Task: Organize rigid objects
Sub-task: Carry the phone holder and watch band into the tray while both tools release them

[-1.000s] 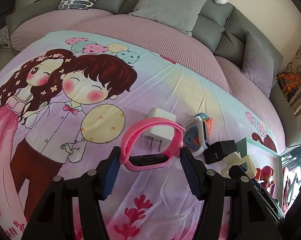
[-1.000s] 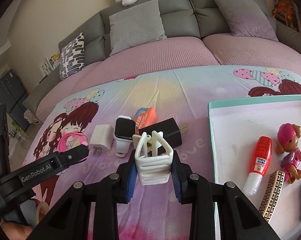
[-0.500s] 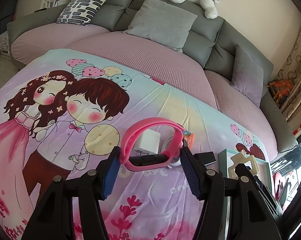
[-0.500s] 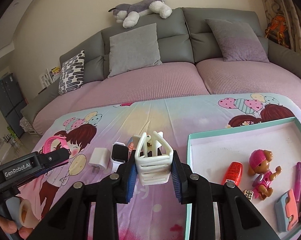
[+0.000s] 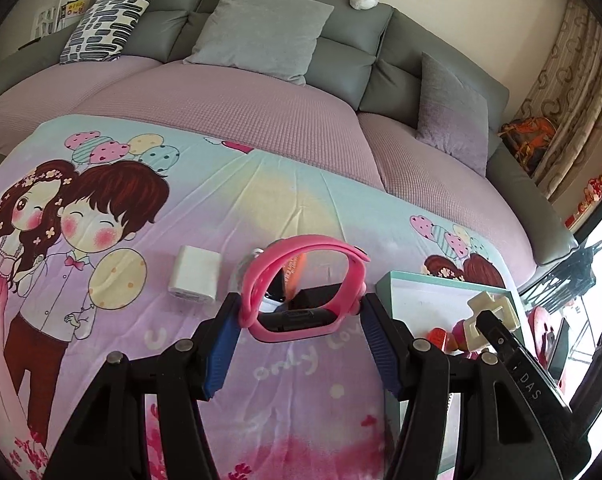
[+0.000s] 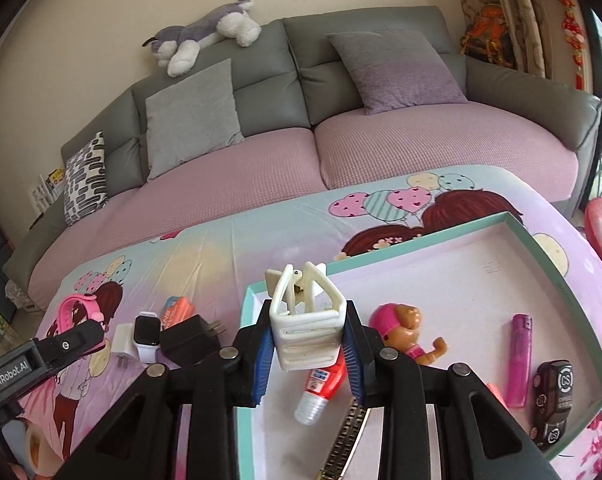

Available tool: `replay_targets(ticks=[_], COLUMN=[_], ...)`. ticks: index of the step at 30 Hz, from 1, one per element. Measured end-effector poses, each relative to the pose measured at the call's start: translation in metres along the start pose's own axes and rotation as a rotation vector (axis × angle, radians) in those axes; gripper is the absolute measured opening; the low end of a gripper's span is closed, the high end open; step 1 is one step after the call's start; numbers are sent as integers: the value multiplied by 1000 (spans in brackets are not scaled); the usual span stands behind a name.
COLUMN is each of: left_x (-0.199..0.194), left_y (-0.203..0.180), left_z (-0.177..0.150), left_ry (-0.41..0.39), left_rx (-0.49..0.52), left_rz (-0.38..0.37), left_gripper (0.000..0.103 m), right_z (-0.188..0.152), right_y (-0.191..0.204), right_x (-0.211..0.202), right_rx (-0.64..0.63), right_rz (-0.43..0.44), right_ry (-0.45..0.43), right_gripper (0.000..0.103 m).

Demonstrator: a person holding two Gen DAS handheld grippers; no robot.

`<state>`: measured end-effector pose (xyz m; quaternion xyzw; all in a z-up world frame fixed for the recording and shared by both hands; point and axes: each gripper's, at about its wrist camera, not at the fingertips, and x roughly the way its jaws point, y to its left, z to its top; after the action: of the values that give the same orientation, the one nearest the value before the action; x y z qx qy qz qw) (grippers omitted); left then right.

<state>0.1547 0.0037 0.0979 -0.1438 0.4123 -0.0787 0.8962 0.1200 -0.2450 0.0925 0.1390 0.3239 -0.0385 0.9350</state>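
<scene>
My left gripper is shut on a pink smartwatch, held above the cartoon-print sheet just left of the teal-rimmed tray. My right gripper is shut on a cream hair claw clip, raised over the left corner of that tray; the clip also shows at the right of the left wrist view. In the tray lie a toy pup, a red tube, a purple lighter and a black toy car.
On the sheet left of the tray lie a white charger, a white smartwatch, a black adapter and an orange pack. A sofa with cushions and a plush dog runs behind.
Both grippers have lifted and moved right toward the tray, each keeping its object. The claw clip now hangs over the tray's left corner; the pink watch has passed the white charger.
</scene>
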Motion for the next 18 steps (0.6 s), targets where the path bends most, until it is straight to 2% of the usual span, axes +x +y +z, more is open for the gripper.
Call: replay_targets(ticks=[9, 18], left_x=[14, 29], left_y=[-54, -102], left_z=[-1, -2], left_ry=[28, 52], left_rx=[105, 189], left_rz=[-32, -66], left_gripper=[62, 62], right_z=[7, 6], right_y=[-61, -92], right_x=[-11, -18], right_rx=[124, 197], right_rz=[-126, -159], right_ry=[-13, -16], right_gripper=[33, 33])
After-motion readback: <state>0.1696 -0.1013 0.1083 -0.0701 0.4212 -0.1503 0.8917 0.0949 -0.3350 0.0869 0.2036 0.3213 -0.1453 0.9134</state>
